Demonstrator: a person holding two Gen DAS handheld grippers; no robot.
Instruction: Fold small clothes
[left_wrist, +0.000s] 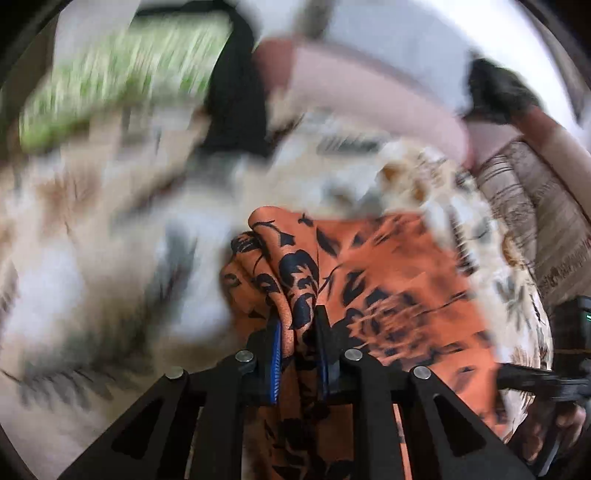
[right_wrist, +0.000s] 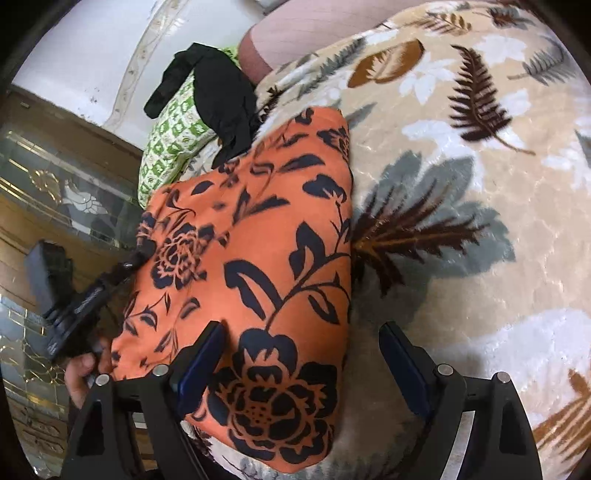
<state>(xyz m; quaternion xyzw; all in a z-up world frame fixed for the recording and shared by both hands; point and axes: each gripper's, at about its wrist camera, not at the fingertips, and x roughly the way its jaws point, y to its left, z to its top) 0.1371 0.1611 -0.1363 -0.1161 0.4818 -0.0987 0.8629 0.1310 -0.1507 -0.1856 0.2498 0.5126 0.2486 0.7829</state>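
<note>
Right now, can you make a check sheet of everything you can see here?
Surface: leaf-print blanket, soft and plush.
Job's things: orange cloth, black flower print, spread on the blanket.
Clutter: black garment draped over a green-patterned cloth, beyond the orange cloth.
Grippers: left gripper pinches a bunched fold of the orange cloth; right gripper open, one finger over the cloth, one over the blanket.
Cables: nothing seen.
Surroundings: white wall, patterned glass panel.
</note>
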